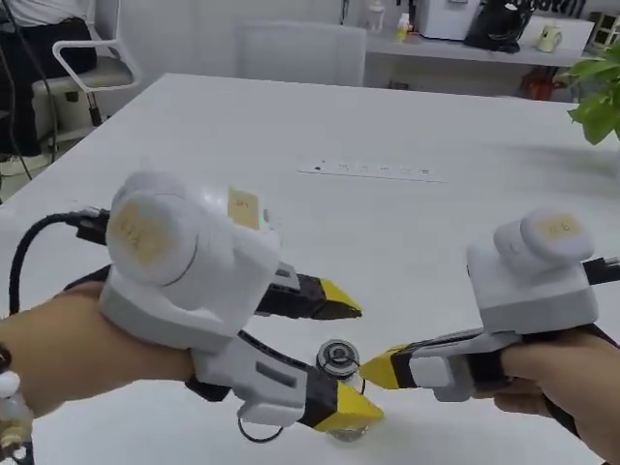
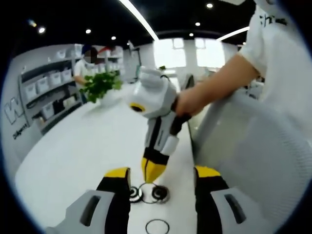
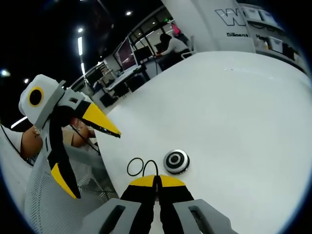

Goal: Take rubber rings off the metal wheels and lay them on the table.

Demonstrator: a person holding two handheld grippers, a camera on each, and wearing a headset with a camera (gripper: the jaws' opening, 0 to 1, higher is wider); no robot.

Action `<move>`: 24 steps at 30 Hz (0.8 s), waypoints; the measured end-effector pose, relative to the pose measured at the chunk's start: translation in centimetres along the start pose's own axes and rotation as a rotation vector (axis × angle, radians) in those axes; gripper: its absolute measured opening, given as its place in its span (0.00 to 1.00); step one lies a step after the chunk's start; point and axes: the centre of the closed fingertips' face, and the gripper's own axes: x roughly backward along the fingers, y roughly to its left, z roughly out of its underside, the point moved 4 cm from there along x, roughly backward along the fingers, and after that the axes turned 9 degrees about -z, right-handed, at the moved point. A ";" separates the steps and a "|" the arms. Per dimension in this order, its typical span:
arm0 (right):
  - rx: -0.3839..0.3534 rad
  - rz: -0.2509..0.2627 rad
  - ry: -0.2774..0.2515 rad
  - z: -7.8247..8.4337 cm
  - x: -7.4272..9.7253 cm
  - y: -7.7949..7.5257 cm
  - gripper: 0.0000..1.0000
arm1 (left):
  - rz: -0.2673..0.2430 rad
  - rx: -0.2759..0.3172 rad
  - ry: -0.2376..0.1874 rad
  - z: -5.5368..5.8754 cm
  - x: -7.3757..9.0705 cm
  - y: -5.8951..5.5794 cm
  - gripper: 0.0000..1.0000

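A small metal wheel (image 1: 337, 356) (image 3: 176, 161) (image 2: 159, 193) stands on the white table (image 1: 291, 136) near its front edge. A second wheel (image 2: 135, 193) sits close beside it. My right gripper (image 1: 373, 369) (image 3: 156, 181) (image 2: 152, 171) is shut, its tip just by the wheel, pinching a thin black rubber ring (image 3: 150, 168) (image 2: 146, 187). Another rubber ring (image 3: 135, 166) (image 2: 157, 226) (image 1: 254, 431) lies flat on the table nearby. My left gripper (image 1: 349, 356) (image 2: 162, 174) (image 3: 90, 158) is open, with its jaws on either side of the wheels and nothing held between them.
The table's near edge runs just below the wheels. A flush socket strip (image 1: 373, 172) lies mid-table, and a leafy plant (image 1: 601, 97) (image 2: 100, 85) stands at the far right. Chairs (image 1: 302, 50) ring the far side. Bare tabletop stretches beyond the grippers.
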 end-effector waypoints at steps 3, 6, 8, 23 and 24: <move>0.002 -0.003 0.001 0.0 0.0 0.1 0.00 | -0.023 0.015 -0.003 0.0 1.0 0.4 0.58; 0.005 -0.003 0.004 0.0 -0.1 0.1 0.00 | -0.058 0.021 -0.003 0.2 2.2 1.0 0.59; 0.006 -0.006 0.004 0.0 -0.1 0.1 0.00 | -0.080 0.030 -0.007 0.3 3.0 1.3 0.60; -0.002 -0.017 -0.012 -0.3 -0.1 0.4 0.00 | -0.220 0.109 0.038 3.3 7.7 1.6 0.72; -0.002 -0.019 -0.012 -0.3 -0.1 0.4 0.00 | -0.227 0.123 0.040 3.6 8.0 1.5 0.73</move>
